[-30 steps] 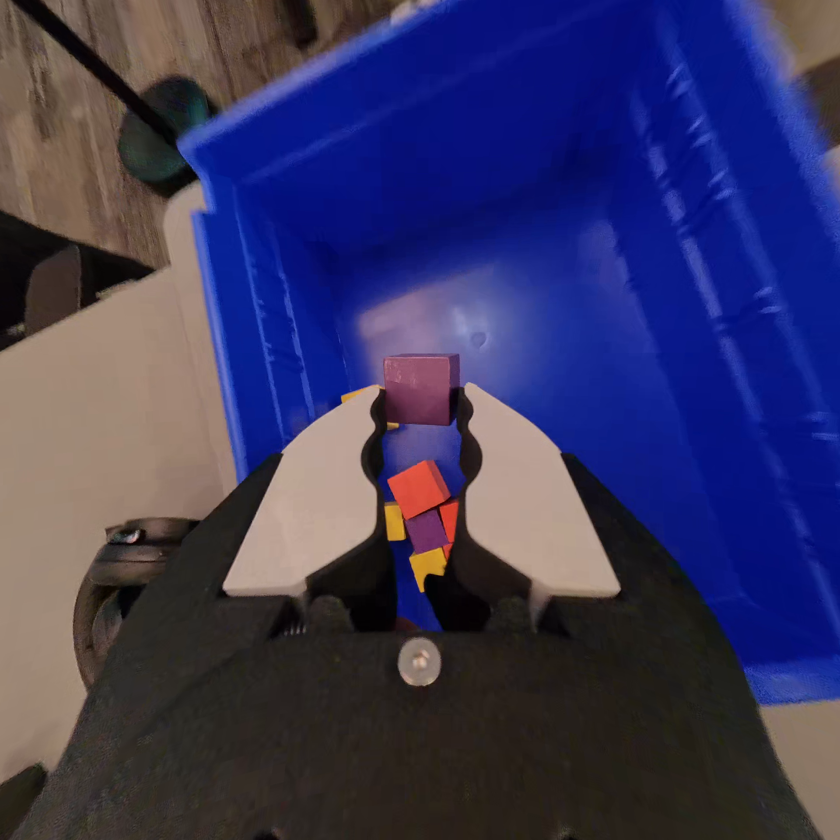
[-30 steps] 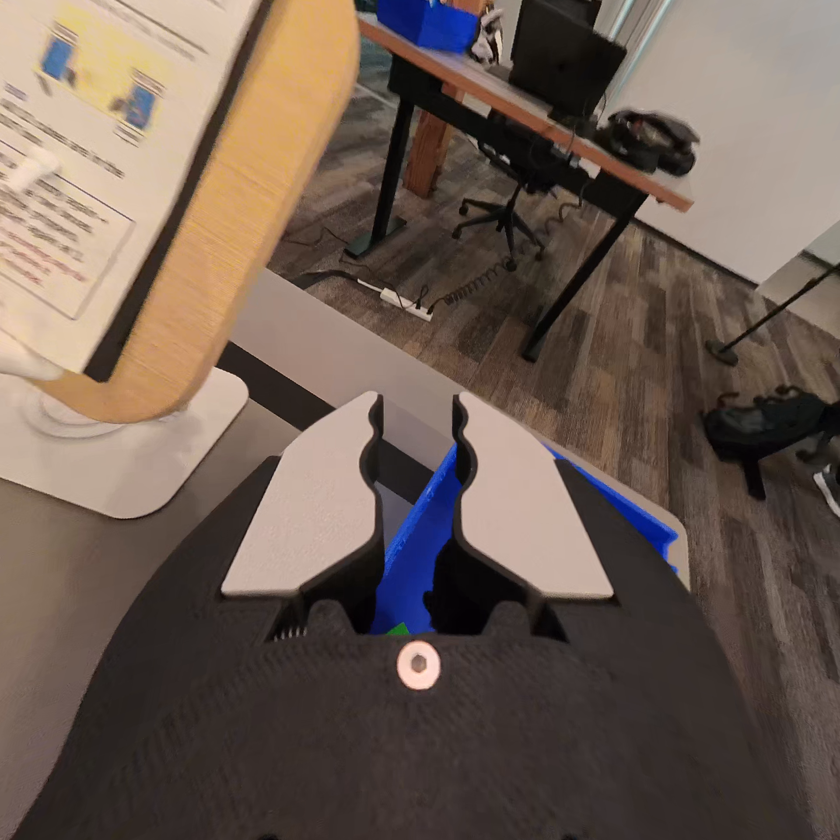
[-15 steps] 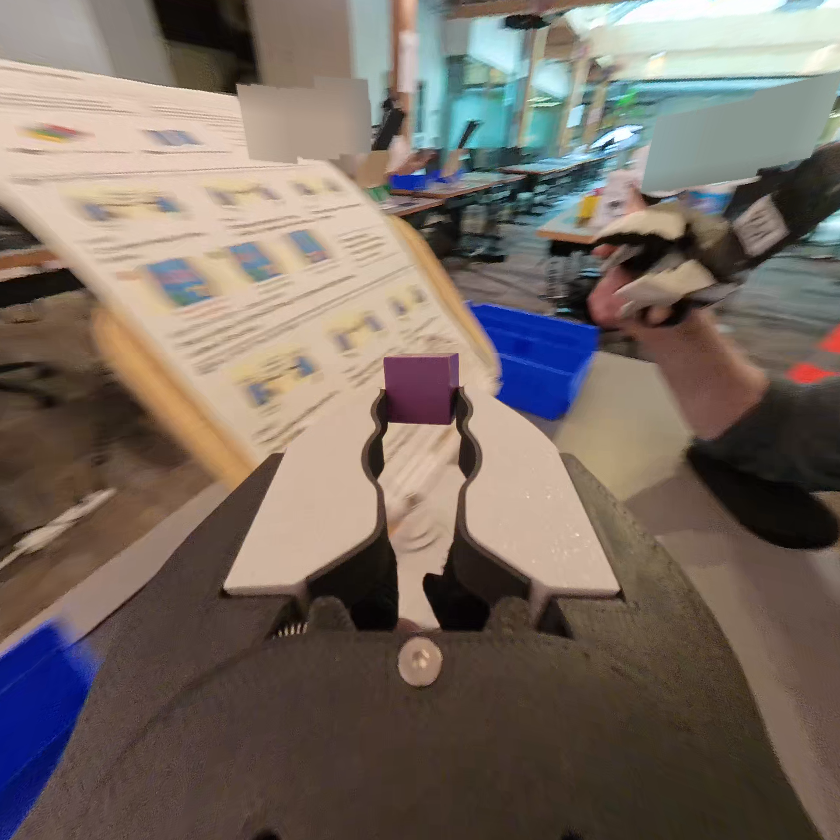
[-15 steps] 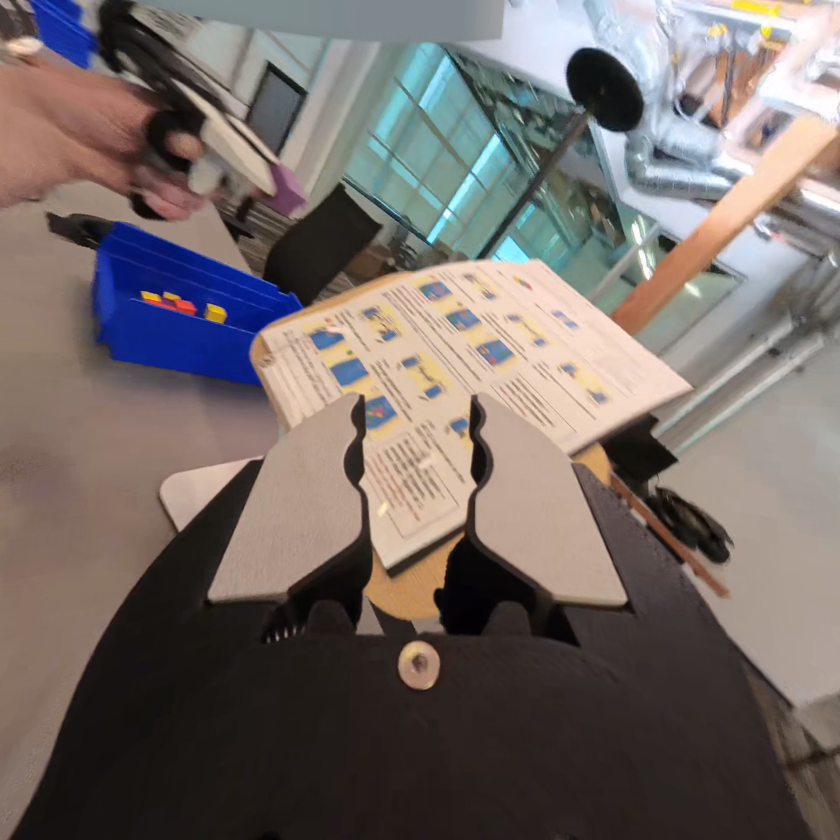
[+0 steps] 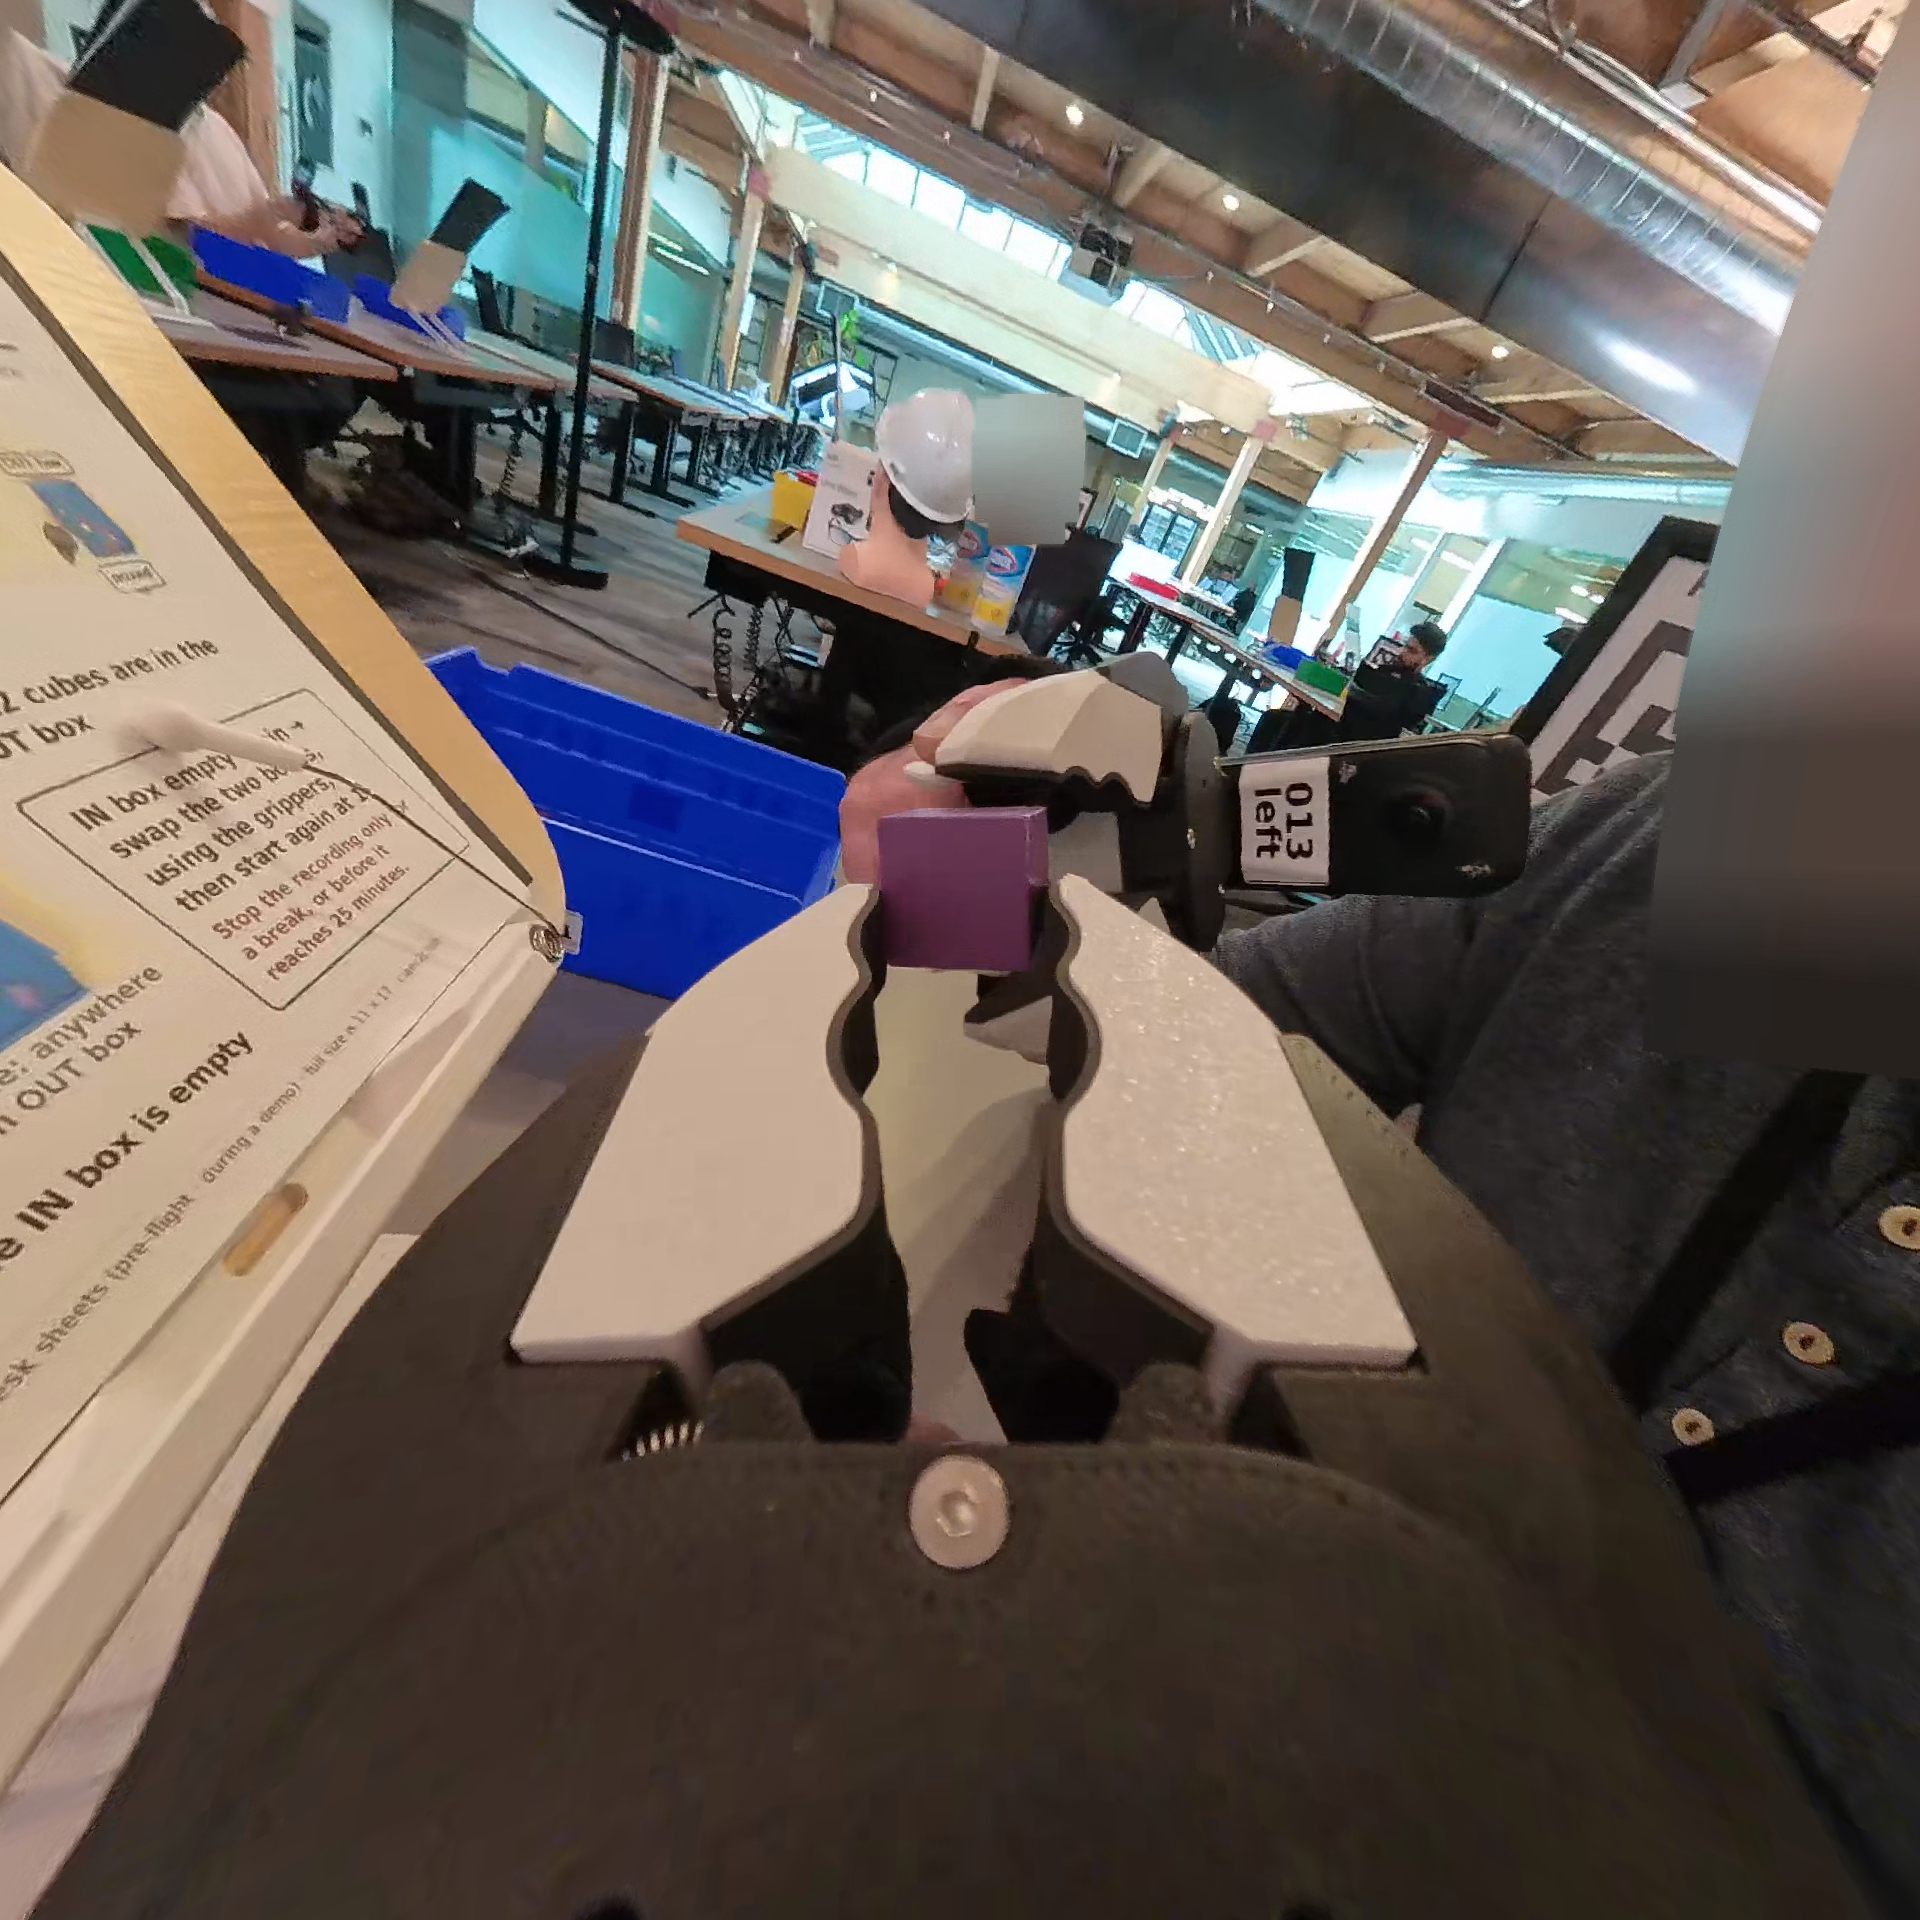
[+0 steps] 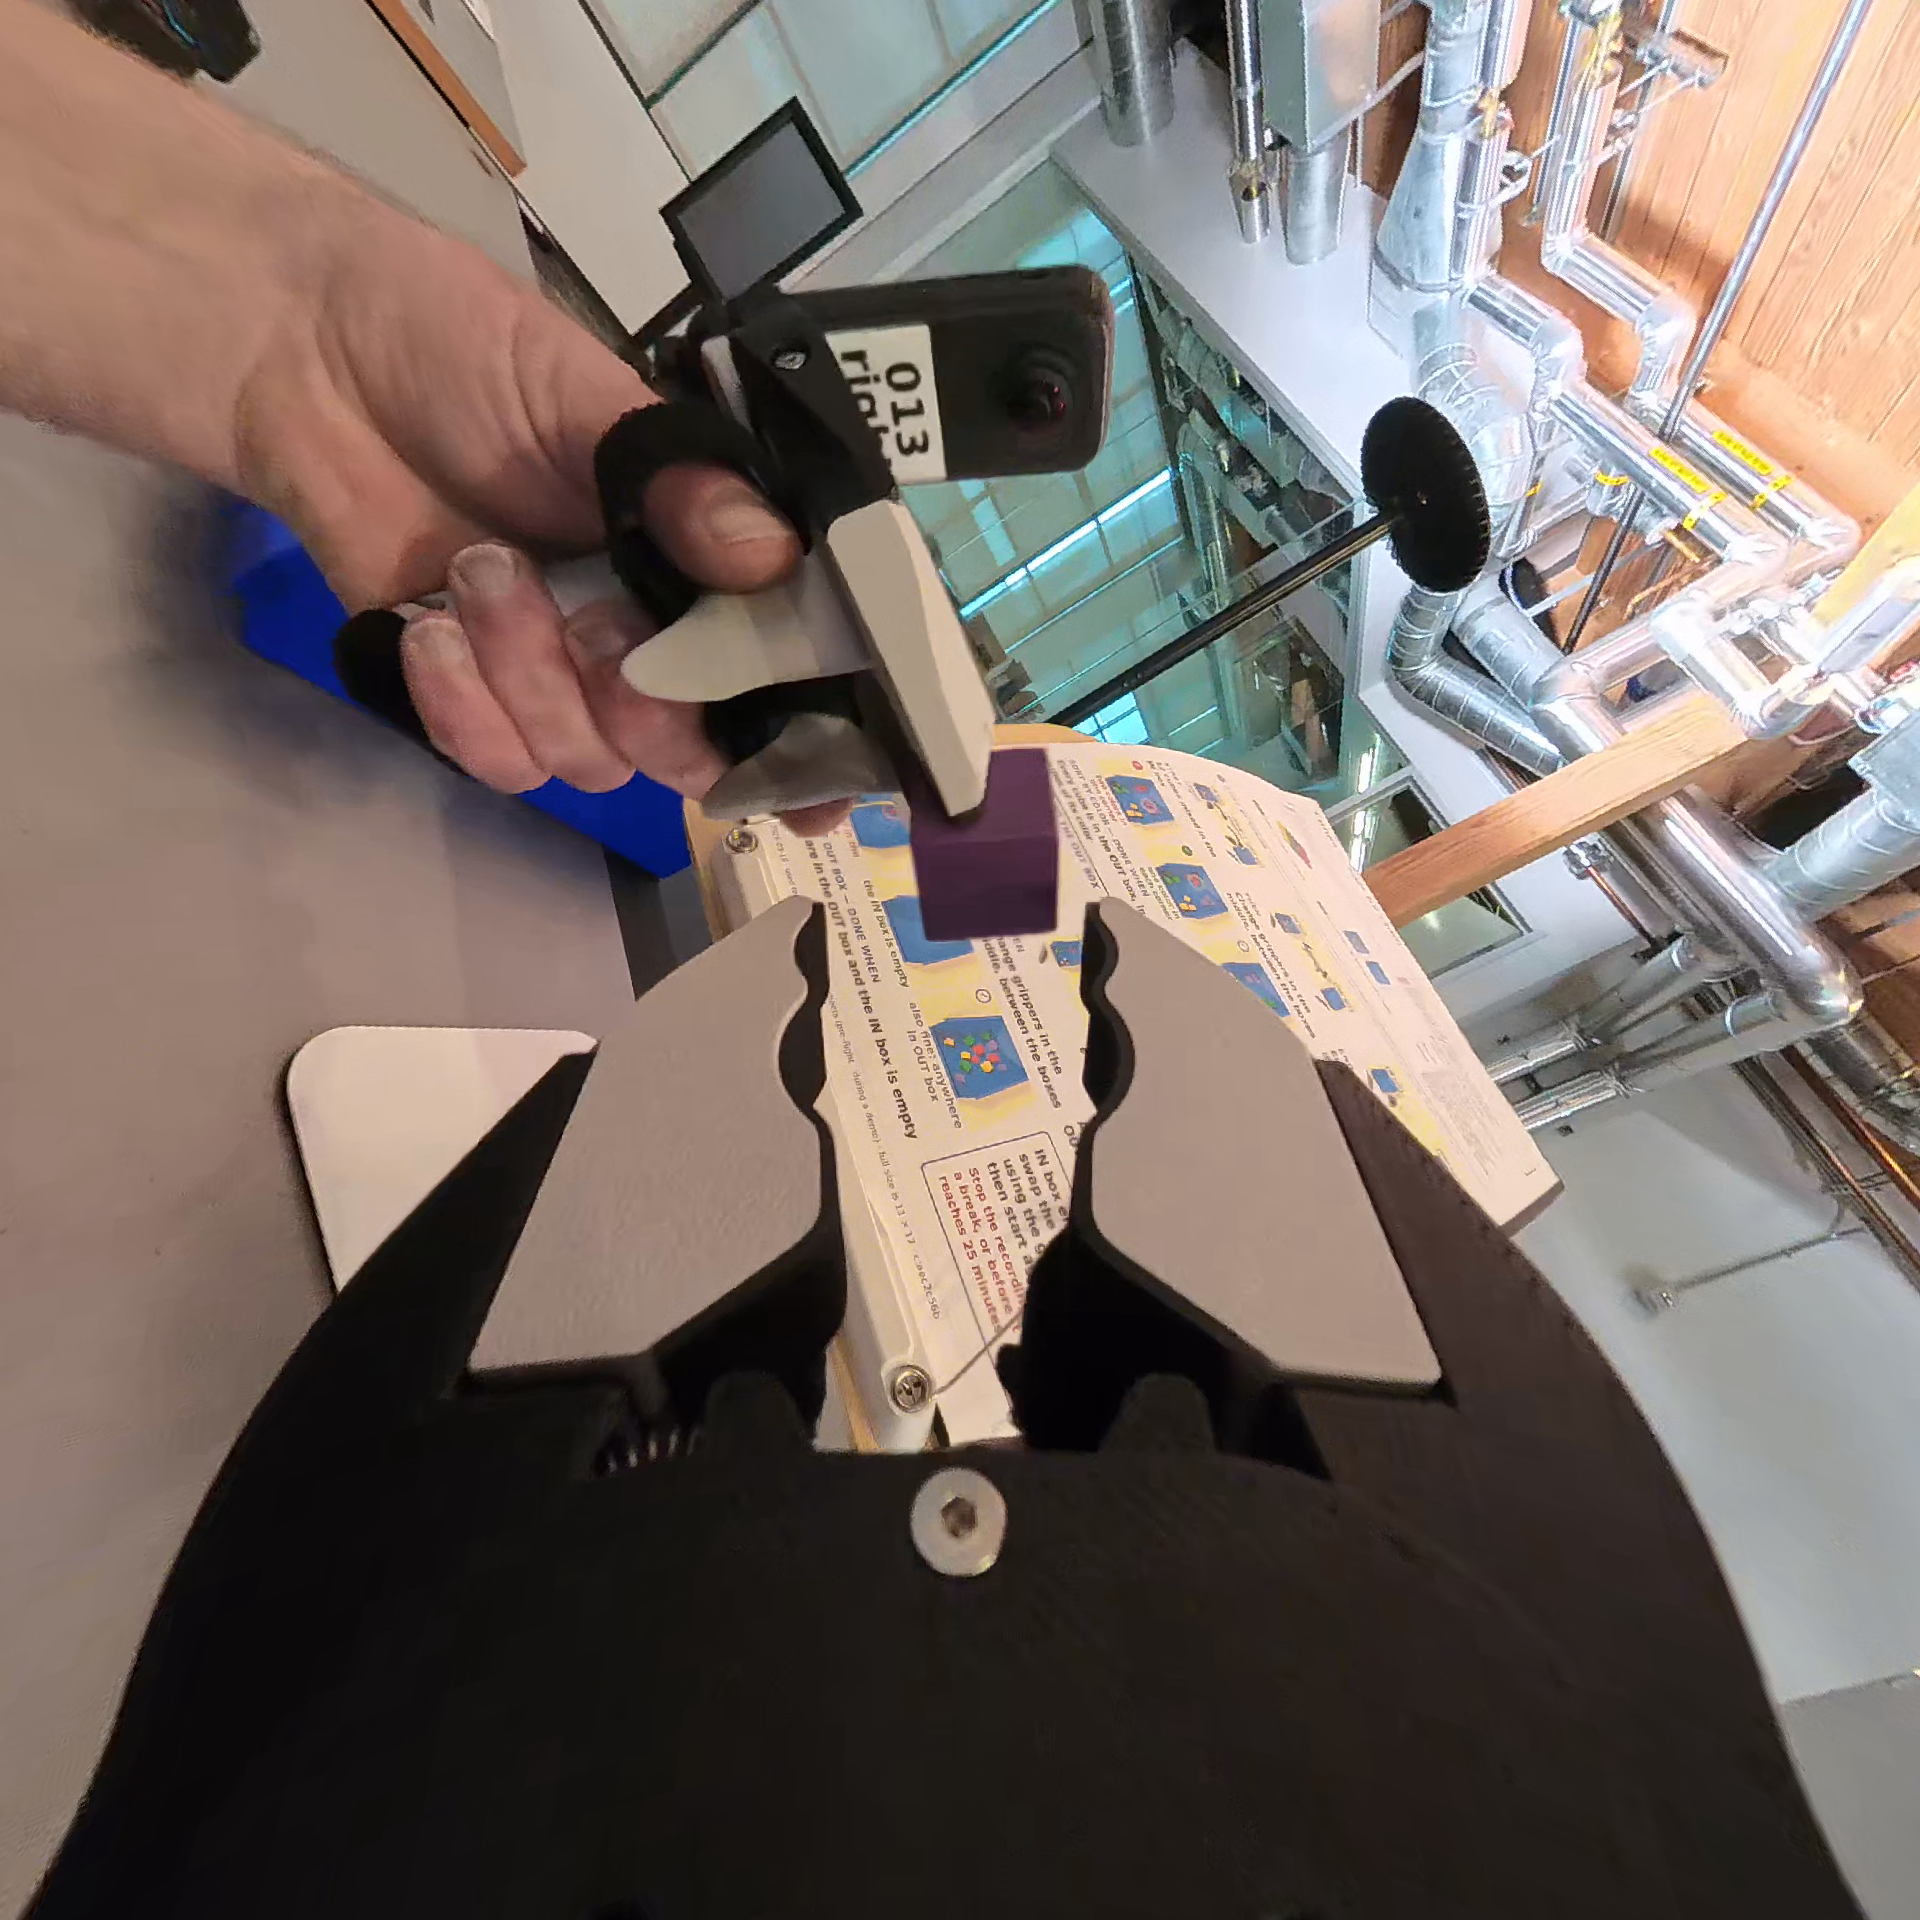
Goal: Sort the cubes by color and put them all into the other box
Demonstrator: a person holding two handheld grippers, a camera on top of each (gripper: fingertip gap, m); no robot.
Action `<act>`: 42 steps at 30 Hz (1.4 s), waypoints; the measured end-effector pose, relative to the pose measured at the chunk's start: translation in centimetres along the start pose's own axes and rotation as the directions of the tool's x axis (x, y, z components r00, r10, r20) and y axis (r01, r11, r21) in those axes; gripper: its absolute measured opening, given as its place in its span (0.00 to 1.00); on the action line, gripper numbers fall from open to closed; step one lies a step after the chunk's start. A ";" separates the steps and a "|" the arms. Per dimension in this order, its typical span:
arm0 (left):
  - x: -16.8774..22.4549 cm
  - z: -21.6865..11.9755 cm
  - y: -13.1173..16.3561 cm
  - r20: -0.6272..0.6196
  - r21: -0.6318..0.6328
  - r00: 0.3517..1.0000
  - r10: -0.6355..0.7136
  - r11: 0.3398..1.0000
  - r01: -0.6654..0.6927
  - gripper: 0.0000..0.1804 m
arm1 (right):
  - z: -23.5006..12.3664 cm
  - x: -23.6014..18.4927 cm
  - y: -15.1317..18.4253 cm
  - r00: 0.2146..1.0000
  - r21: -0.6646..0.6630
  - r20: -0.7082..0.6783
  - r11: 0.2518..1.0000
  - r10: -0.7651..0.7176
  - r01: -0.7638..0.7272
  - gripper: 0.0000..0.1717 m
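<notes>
The left gripper (image 5: 961, 914) is pinching a purple cube (image 5: 961, 888) between its fingertips, while the right gripper (image 6: 945, 920) is facing it just beside, fingers spread.

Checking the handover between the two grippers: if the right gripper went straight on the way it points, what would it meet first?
Most likely the purple cube, held in the left gripper, just ahead of the right gripper's open fingers. Depth is uncertain; behind it is the instruction sheet.
</notes>
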State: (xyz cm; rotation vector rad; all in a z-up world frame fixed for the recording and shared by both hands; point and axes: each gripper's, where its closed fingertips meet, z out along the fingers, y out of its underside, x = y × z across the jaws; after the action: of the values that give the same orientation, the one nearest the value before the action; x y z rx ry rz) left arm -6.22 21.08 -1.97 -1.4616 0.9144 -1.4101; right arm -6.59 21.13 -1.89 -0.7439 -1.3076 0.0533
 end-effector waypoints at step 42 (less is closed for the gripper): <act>-0.6 -6.6 -5.1 0.320 0.004 0.903 0.286 0.953 -0.303 0.00 | -24.4 1.4 44.3 0.636 -0.769 -0.618 -0.186 0.463 -0.611 0.17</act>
State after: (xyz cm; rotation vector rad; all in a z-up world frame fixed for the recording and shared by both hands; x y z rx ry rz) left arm -13.13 22.68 2.44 -1.3905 0.8424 -0.9378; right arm 31.58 44.58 -25.44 -2.5246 -0.5598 -0.2097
